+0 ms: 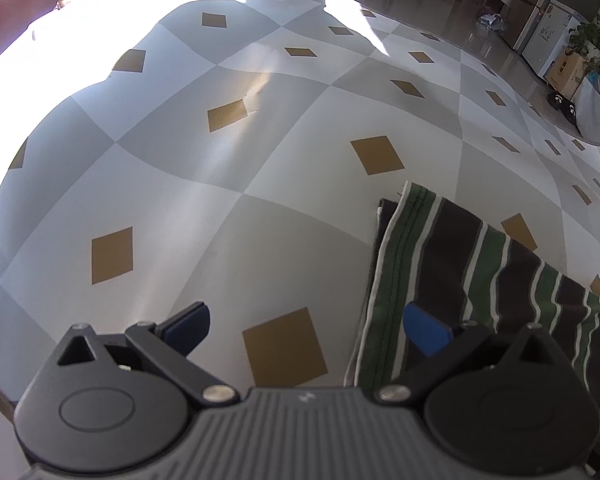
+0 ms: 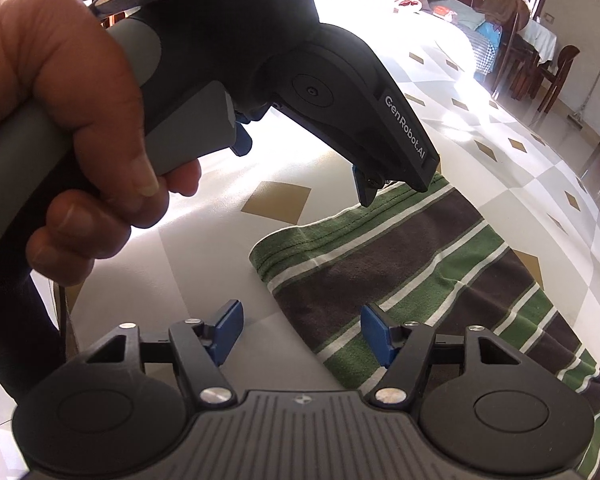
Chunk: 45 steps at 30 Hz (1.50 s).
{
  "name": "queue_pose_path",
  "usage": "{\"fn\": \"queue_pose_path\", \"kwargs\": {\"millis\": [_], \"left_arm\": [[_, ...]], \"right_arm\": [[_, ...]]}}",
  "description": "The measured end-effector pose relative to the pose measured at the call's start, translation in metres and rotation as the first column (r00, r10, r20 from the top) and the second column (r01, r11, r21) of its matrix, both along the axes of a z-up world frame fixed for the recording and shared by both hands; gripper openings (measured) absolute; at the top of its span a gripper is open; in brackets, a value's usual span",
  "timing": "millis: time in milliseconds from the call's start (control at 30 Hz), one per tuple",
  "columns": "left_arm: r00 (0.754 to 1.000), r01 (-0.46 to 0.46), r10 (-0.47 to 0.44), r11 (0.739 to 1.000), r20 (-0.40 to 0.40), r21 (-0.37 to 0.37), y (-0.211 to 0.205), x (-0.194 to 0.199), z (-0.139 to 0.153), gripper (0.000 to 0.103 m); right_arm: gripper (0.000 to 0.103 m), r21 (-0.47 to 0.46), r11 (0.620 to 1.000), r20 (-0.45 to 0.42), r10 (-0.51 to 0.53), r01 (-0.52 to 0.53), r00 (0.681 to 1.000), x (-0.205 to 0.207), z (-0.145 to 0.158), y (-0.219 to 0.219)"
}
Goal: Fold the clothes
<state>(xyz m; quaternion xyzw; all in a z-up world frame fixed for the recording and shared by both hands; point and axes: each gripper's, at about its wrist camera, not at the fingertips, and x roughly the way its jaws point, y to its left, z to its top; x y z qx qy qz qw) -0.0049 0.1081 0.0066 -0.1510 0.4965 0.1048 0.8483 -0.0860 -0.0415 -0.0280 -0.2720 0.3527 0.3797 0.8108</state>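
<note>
We hold our left gripper [image 1: 306,326] wide open above the checked tablecloth [image 1: 228,184], its blue pads [image 1: 426,332] empty, one hanging over the near edge of the striped garment [image 1: 480,264]. The garment, banded in green, brown and white, lies folded flat on the cloth to our right. Our right gripper [image 2: 302,334] is likewise spread, grasping nothing, its right pad over the garment's hem and its left over bare cloth. A hand [image 2: 72,120] wraps the left tool's grey handle [image 2: 188,128] in the right wrist view. Chairs [image 2: 556,68] stand beyond.
</note>
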Motion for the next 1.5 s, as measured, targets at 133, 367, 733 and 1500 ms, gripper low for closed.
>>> {"fn": "queue_pose_path", "kwargs": {"millis": [133,367,733,1500], "left_arm": [[1.000,-0.005,0.005,1.000,-0.002,-0.019,0.003,0.000,-0.002,0.103],[1.000,-0.011,0.011,0.996,0.000,-0.084,0.007,0.000,-0.003,0.103],[1.000,0.000,0.000,0.959,0.003,-0.284,0.002,0.003,-0.009,0.103],[0.994,0.112,-0.092,0.815,0.065,-0.569,-0.020,0.026,-0.017,0.103]], "right_arm": [[0.055,0.036,0.999,0.005,0.009,-0.009,1.000,0.004,-0.003,0.001],[0.014,0.066,0.997,-0.003,-0.044,0.044,0.999,0.015,-0.001,-0.003],[0.007,0.224,0.960,-0.051,-0.162,0.169,0.985,0.025,0.032,-0.037],[0.047,0.148,0.987,-0.047,-0.064,0.070,0.997,0.004,0.013,-0.037]]}}
